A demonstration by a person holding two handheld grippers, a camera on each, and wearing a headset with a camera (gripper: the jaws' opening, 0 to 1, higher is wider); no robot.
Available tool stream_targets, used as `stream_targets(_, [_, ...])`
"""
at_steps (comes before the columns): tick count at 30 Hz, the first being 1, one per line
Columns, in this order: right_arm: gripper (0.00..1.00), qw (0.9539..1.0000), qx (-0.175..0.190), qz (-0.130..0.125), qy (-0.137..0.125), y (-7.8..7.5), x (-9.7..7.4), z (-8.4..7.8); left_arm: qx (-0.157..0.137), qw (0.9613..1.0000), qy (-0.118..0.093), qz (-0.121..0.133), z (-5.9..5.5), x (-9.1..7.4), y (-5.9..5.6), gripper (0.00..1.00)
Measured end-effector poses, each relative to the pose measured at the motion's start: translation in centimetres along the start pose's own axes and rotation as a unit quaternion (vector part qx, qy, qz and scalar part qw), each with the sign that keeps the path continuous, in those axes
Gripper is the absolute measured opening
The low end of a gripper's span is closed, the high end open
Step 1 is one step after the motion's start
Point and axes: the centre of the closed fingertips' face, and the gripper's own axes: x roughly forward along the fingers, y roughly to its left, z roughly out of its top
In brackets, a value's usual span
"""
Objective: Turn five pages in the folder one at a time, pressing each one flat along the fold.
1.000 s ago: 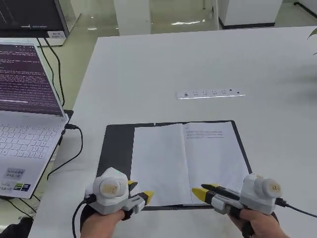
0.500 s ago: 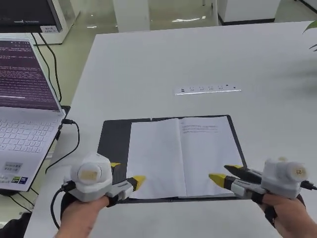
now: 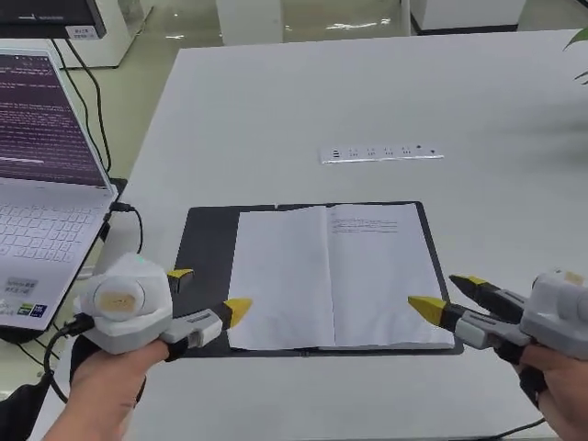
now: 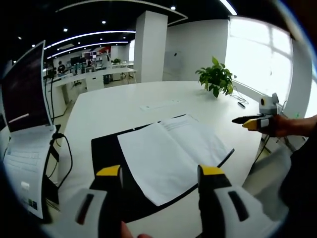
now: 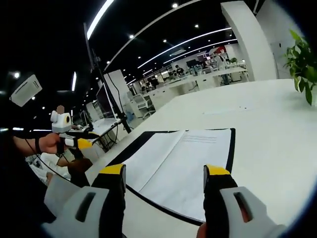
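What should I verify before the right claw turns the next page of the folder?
1. Folder lies open and flat on the table: ok.
2. Right claw open and empty: ok.
3. Left claw open and empty: ok.
4. Right claw touching the right page: not ok, it hangs apart from it.
5. Left page flat along the fold: ok.
6. Number of pages already turned: cannot tell.

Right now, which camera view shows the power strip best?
The head view: the power strip lies whole and unblocked beyond the folder, with its sockets discernible. Both gripper views show it as a small, faint pale bar past the folder, without detail.
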Motion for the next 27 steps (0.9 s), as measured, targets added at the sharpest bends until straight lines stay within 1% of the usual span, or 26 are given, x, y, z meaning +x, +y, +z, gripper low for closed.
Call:
stream_targets(3, [0.63,0.9999,-0.012,-0.004,0.006,0.1,-0.7,-0.2,0.000,1.0000,0.005,0.002,-0.3,-0.5,-0.2,0.63])
stream_targets(5, [0.65,0.9999,-0.015,-0.002,0.009,0.5,-1.1,-0.4,-0.003,0.9999,0.009,0.006,-0.5,-1.0,-0.4,0.67])
stream_targets(7, [0.68,0.9996,-0.020,0.002,0.018,0.8,-1.3,-0.8,-0.013,0.9998,0.004,0.013,-0.5,-1.4,-0.5,0.68])
stream_targets(9, [0.70,0.9996,-0.019,-0.002,0.022,0.7,-1.5,-1.1,-0.015,0.9998,0.002,0.016,-0.5,-1.6,-0.6,0.69])
stream_targets(12, [0.71,0.9999,-0.007,-0.001,0.015,0.6,-1.9,-1.3,-0.019,0.9997,-0.002,0.015,-0.4,-1.7,-0.8,0.72])
stream_targets(13, [0.72,0.9999,-0.004,-0.002,0.015,0.5,-2.0,-1.4,-0.024,0.9996,-0.006,0.014,-0.3,-1.7,-0.9,0.73])
stream_targets(15, [0.72,0.9998,-0.005,-0.005,0.018,0.4,-2.1,-1.5,-0.025,0.9995,-0.009,0.015,-0.2,-1.7,-0.9,0.73])
stream_targets(19, [0.73,0.9997,-0.010,-0.005,0.022,0.1,-2.4,-1.6,-0.020,0.9997,-0.003,0.015,-0.5,-1.7,-1.0,0.74])
stream_targets(23, [0.73,0.9997,-0.013,-0.006,0.020,0.0,-2.7,-1.3,-0.020,0.9997,-0.003,0.014,-0.5,-1.7,-1.1,0.74])
stream_targets(27, [0.73,0.9996,-0.010,-0.008,0.024,-0.2,-2.7,-1.6,-0.019,0.9998,-0.001,0.011,-0.6,-1.5,-1.4,0.74])
